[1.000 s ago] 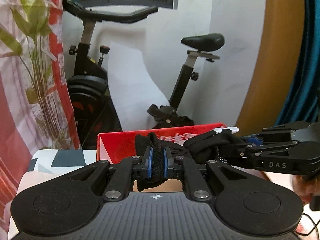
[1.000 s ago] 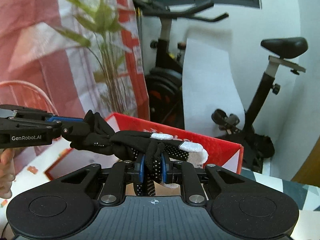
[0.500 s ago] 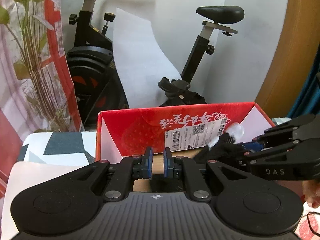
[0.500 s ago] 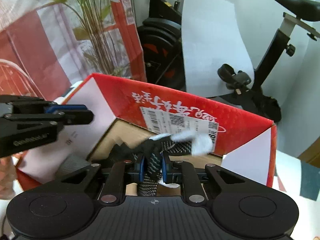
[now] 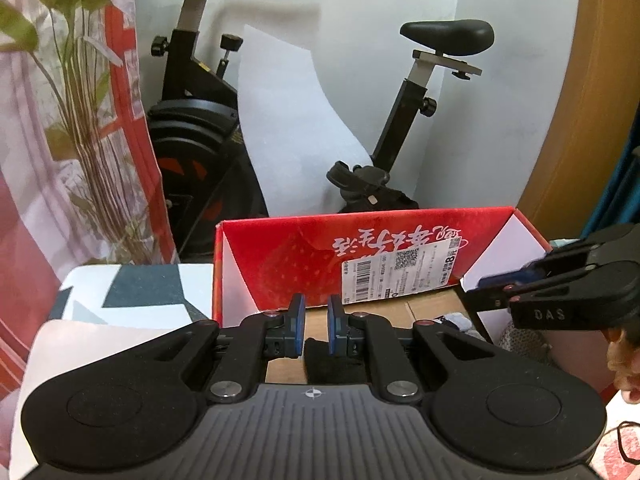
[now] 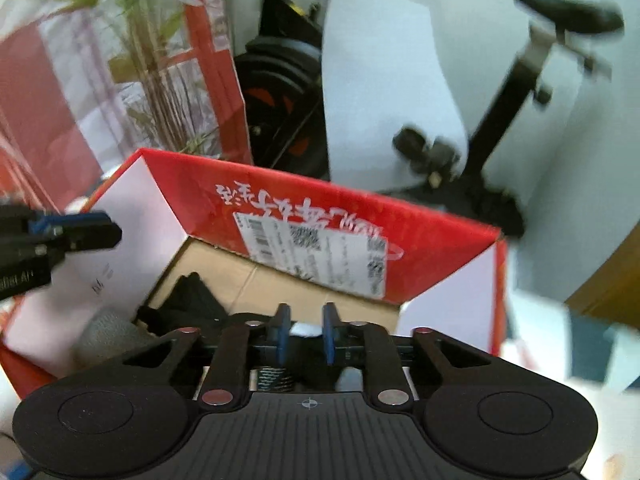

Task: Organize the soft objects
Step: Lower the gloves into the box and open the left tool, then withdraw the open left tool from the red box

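A red cardboard box (image 5: 280, 264) with a brown floor stands open in front of both grippers; it also shows in the right wrist view (image 6: 200, 196). A black glove with white fingertips (image 6: 192, 304) lies inside it on the floor, partly hidden under the grippers; part of it shows in the left wrist view (image 5: 332, 368). My left gripper (image 5: 316, 328) is open and empty above the box's near left side. My right gripper (image 6: 306, 334) is open and empty above the box; it shows from the side in the left wrist view (image 5: 496, 286).
A grey soft item (image 6: 108, 332) lies at the box's left corner. An exercise bike (image 5: 208, 128) and a white sheet (image 5: 288, 120) stand behind the box. A plant (image 5: 80, 120) and a red curtain are on the left. The patterned table top (image 5: 132, 292) lies left of the box.
A second ago both grippers held the glove stretched above the box. The left let go first, then the right lowered it in and opened. The glove now lies in the box.
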Demonstrator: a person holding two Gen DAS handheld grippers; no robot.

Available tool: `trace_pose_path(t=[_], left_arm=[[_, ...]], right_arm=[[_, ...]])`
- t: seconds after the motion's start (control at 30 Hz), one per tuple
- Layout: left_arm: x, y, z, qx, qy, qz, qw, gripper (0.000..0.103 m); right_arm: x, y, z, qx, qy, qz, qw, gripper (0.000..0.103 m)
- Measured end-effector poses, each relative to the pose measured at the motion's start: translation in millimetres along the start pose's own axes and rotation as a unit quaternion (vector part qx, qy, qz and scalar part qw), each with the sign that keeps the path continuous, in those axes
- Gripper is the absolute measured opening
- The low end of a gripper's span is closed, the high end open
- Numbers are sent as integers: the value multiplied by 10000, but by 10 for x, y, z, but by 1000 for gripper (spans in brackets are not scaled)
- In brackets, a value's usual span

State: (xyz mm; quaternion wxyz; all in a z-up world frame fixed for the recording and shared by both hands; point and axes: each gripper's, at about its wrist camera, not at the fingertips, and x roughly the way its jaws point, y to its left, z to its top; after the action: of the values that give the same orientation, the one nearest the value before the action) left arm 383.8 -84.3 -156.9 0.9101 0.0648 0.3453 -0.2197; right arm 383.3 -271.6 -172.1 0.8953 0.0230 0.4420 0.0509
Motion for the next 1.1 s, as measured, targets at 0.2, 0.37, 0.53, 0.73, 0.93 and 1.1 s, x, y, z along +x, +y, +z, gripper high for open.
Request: trace_pose_path(t=[0.2,0.37,0.53,0.73,0.93,1.1], left_arm=[[-241,-68,-10,86,-136,159,9997,41],[-619,-123,-7,257,-673,393,9966,94],[-978,-204,-39,167,-1011,764,9918,103],[-1331,-289,-111,-36,-1153,1001,9883,103],[-1610,-388,-329,-53,-1168,1083,9872,103],[-1771,-423,-502,-112,-1112,1164,9869,103]], right_arm=[[-277,164,-78,-444,-322,-290,9981,68],[-595,172,-139,-151,-721,-304,9968,96],[-911,119,-224,447,-997,-253,9937,103],[-1310,178,-410,535,-1261,-285,9902,103],[-1669,325,-670,345,-1434,-351,9884,103],[-1853,414,-895,207,-1492,-364,9879,103]])
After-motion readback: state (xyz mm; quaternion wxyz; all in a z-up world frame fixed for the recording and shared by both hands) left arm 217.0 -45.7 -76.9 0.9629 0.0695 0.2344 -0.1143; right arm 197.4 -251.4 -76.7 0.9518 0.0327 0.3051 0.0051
